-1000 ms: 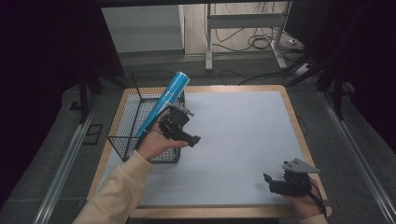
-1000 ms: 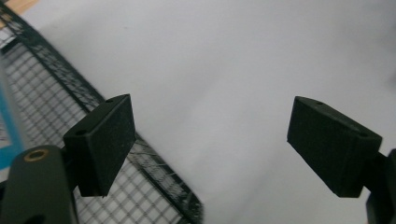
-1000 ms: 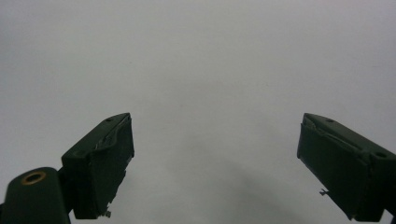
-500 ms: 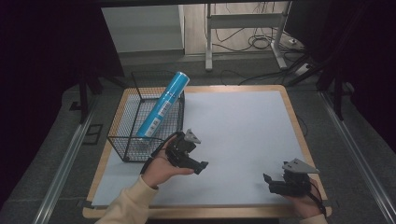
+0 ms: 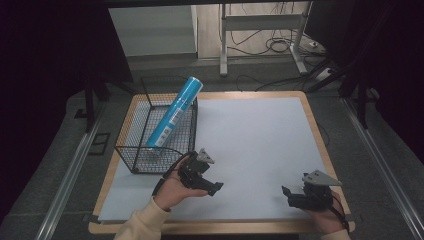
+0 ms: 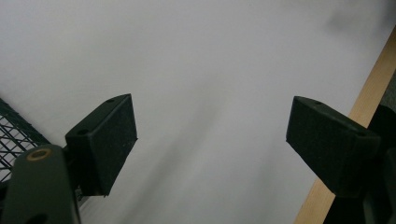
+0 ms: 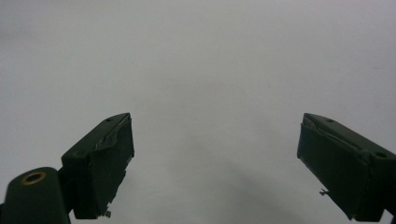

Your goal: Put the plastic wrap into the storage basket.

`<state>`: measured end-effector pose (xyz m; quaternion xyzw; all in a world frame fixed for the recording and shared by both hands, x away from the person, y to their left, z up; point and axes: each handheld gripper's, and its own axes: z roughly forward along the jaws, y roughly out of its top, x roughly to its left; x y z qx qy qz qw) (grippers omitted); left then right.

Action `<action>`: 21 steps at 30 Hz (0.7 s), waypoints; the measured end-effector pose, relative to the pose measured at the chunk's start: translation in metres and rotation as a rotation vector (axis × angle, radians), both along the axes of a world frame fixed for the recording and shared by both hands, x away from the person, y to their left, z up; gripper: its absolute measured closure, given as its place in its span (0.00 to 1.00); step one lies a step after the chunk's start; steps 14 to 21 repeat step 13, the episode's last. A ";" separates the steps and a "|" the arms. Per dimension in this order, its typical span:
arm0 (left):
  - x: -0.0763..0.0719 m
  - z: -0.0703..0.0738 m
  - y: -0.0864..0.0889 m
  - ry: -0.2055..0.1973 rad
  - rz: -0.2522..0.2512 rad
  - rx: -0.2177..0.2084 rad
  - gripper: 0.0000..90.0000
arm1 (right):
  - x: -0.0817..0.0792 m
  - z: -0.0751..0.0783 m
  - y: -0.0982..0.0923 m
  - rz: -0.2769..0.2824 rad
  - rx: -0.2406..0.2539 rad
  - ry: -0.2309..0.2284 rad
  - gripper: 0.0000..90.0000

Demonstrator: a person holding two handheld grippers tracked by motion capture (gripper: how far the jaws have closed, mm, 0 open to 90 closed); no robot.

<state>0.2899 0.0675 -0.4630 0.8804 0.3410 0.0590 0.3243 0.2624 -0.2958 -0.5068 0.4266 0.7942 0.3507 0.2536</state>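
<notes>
A blue cylindrical can (image 5: 175, 111) leans tilted in the black wire basket (image 5: 131, 150) at the table's left, its top end over the basket's far rim. My left gripper (image 5: 215, 188) sits just in front of the basket's near right corner, open and empty; its jaws stand wide apart over the white surface (image 6: 210, 84), with basket mesh (image 6: 11, 130) at the left edge. My right gripper (image 5: 286, 192) rests near the front right of the table, open, nothing between its jaws (image 7: 215, 154).
A white sheet (image 5: 250, 135) covers the wooden table, whose edge (image 6: 369, 102) shows in the left gripper view. Metal rails run along both sides of the table. Desk legs and cables stand on the floor beyond the far edge.
My left gripper has drawn back from the can and the basket toward the table's front, empty. The can stays leaning in the basket. The right gripper has not moved.
</notes>
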 end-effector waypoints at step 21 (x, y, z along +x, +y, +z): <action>-0.001 -0.003 0.002 0.005 0.007 -0.005 0.17 | 0.000 0.001 0.000 0.004 0.004 -0.005 0.13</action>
